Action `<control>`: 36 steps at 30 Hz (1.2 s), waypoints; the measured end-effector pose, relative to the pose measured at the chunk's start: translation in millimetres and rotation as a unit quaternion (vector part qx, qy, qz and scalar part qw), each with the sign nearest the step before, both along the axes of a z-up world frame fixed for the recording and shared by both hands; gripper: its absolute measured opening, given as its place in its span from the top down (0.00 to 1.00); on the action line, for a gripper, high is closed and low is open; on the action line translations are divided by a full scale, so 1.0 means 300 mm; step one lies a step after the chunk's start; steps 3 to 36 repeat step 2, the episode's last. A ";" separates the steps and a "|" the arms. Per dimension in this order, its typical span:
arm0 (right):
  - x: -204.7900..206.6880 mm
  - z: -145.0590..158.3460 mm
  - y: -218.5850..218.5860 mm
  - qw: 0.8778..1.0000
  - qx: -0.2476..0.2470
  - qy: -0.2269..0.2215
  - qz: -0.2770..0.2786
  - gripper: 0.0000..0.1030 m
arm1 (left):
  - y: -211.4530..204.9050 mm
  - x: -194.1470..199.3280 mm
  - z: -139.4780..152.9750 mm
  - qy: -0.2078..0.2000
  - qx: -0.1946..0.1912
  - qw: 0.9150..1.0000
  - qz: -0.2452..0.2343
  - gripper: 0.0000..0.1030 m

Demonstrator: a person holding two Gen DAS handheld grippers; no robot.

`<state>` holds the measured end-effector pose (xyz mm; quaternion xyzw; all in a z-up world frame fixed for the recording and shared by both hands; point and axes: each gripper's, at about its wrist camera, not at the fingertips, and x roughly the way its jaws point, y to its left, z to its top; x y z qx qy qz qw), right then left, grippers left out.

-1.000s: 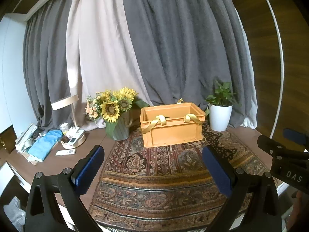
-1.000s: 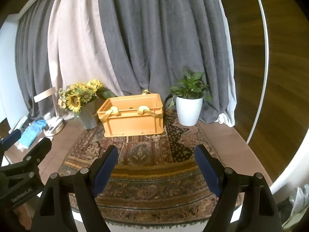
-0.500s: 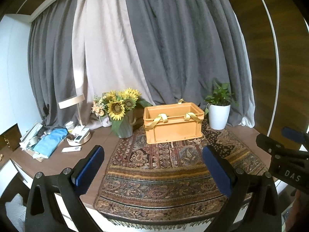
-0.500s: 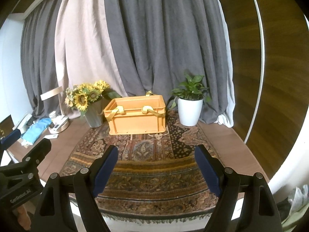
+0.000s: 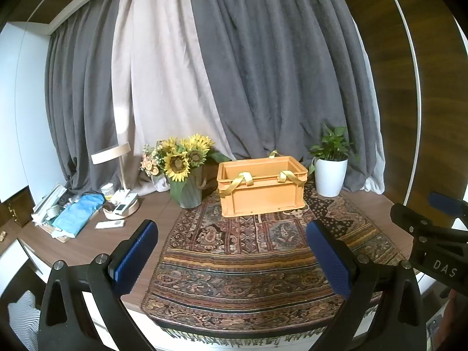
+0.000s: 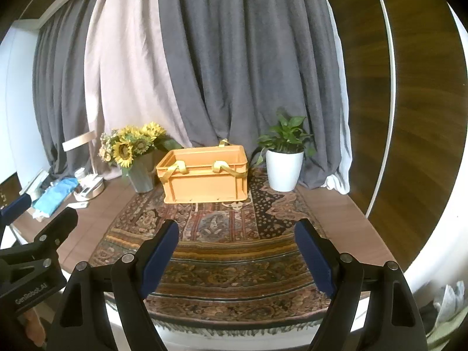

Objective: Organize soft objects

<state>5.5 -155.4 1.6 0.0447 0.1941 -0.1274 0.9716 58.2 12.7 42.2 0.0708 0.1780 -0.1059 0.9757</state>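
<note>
- My left gripper (image 5: pixel 231 248) sits at the bottom of the left wrist frame, its two blue-padded black fingers (image 5: pixel 134 256) spread wide with nothing between them and touching nothing.
- My right gripper (image 6: pixel 237 248) fills the bottom of the right wrist frame the same way: blue pads (image 6: pixel 314 259) far apart, holding nothing, hanging over the near edge of the patterned fringed rug (image 6: pixel 222 251).
- The orange plastic crate (image 5: pixel 260 187) with yellow ribbon handles stands upright just above the centre of the left frame, on the far part of the rug, well apart from both grippers. From here I cannot tell what lies inside it.
- Just left of the crate in frame is a grey vase of sunflowers (image 5: pixel 182 172); to its right, a green plant in a white pot (image 5: pixel 330 169).
- At the left edge of the left frame, on the brown wooden tabletop (image 5: pixel 146 210), lie a crumpled blue cloth (image 5: pixel 77 209), a white lamp (image 5: pixel 117 175) and small clutter too small to name.
- Grey and pale curtains (image 6: pixel 204 73) cover the upper half of both frames.
</note>
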 end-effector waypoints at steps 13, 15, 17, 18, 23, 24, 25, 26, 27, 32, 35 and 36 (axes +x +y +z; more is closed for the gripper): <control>0.000 0.001 -0.003 1.000 0.002 0.000 -0.001 0.20 | -0.002 -0.001 0.001 0.001 -0.001 1.000 0.000 0.00; 0.000 0.001 -0.003 1.000 0.002 0.000 -0.001 0.20 | -0.002 -0.001 0.001 0.001 -0.001 1.000 0.000 0.00; 0.000 0.001 -0.003 1.000 0.002 0.000 -0.001 0.20 | -0.002 -0.001 0.001 0.001 -0.001 1.000 0.000 0.00; 0.000 0.001 -0.003 1.000 0.002 0.000 -0.001 0.20 | -0.002 -0.001 0.001 0.001 -0.001 1.000 0.000 0.00; 0.000 0.001 -0.003 1.000 0.002 0.000 -0.001 0.20 | -0.002 -0.001 0.001 0.001 -0.001 1.000 0.000 0.00; 0.000 0.001 -0.003 1.000 0.002 0.000 -0.001 0.20 | -0.002 -0.001 0.001 0.001 -0.001 1.000 0.000 0.00; 0.000 0.001 -0.003 1.000 0.002 0.000 -0.001 0.20 | -0.002 -0.001 0.001 0.001 -0.001 1.000 0.000 0.00; 0.000 0.001 -0.003 1.000 0.002 0.000 -0.001 0.20 | -0.002 -0.001 0.001 0.001 -0.001 1.000 0.000 0.00; 0.000 0.001 -0.003 1.000 0.002 0.000 -0.001 0.20 | -0.002 -0.001 0.001 0.001 -0.001 1.000 0.000 0.00; 0.000 0.001 -0.003 1.000 0.002 0.000 -0.001 0.20 | -0.002 -0.001 0.001 0.001 -0.001 1.000 0.000 0.00; 0.000 0.001 -0.003 1.000 0.002 0.000 -0.001 0.20 | -0.002 -0.001 0.001 0.001 -0.001 1.000 0.000 0.00; 0.000 0.001 -0.003 1.000 0.002 0.000 -0.001 0.20 | -0.002 -0.001 0.001 0.001 -0.001 1.000 0.000 0.00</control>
